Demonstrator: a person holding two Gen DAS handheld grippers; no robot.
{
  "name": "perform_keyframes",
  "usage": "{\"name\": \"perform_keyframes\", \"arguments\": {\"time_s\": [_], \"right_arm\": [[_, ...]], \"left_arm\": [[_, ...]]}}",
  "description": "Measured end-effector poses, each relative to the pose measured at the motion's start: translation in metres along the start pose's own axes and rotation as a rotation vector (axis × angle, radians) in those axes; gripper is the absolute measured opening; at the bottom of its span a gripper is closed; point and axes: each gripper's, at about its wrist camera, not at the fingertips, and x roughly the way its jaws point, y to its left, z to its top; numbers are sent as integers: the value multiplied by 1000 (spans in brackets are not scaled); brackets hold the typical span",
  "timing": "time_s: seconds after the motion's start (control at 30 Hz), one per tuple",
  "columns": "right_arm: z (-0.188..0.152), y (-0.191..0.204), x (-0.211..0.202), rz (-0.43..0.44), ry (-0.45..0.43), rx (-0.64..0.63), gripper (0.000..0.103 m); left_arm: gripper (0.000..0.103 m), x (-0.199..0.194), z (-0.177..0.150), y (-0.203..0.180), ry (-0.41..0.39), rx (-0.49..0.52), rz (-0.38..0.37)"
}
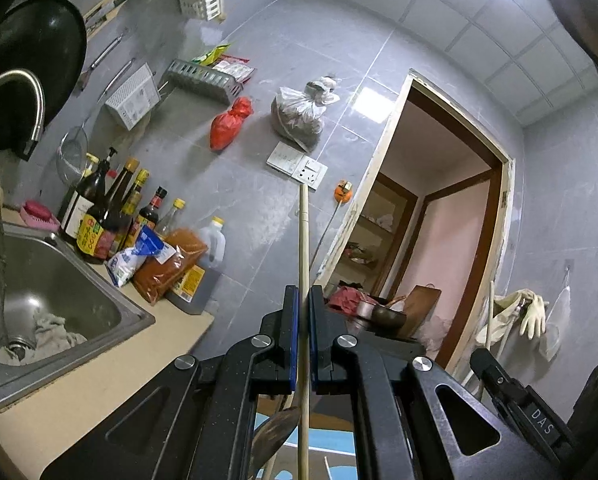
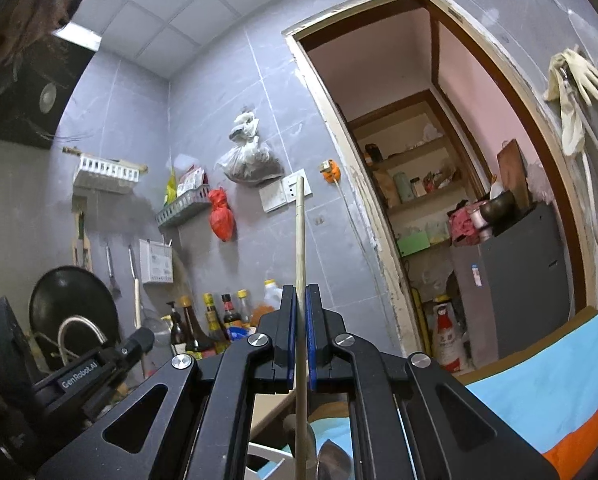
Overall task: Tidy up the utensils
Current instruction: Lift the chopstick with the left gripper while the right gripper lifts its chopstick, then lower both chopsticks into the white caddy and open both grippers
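A: What is the left tool [image 1: 303, 300] doing?

B: Its blue pads are clenched on a thin wooden stick, a left chopstick [image 1: 303, 240]. The stick runs straight up between the fingers and pokes out well above their tips, in front of the grey tiled wall.

A: And the right tool [image 2: 302, 300]?

B: The same. It is clamped on a right chopstick [image 2: 300, 232], also upright, its top end in line with the wall socket [image 2: 297, 188].

A: Anything else below the tools?

B: In the left wrist view a dark wooden spatula head [image 1: 277, 432] shows just beside the stick's lower part. In the right wrist view a metal spoon bowl [image 2: 333, 460] sits near the bottom, over a blue cloth [image 2: 539, 384].

A: What surrounds them?

B: To the left, a steel sink [image 1: 59, 280] set in the desk [image 1: 99, 392], with sauce bottles [image 1: 111, 212] lined up behind it against the wall.
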Motion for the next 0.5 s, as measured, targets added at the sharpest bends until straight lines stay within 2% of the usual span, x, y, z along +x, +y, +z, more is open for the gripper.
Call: {"name": "perform_keyframes", "arguments": {"time_s": [0.27, 0.5], "right_arm": [[-9, 8, -6, -3, -6, -76, 3], [-10, 8, -9, 3, 42, -99, 4]], "left_arm": [[2, -3, -8, -2, 7, 39, -9], [3, -5, -12, -11, 84, 79, -49]]}}
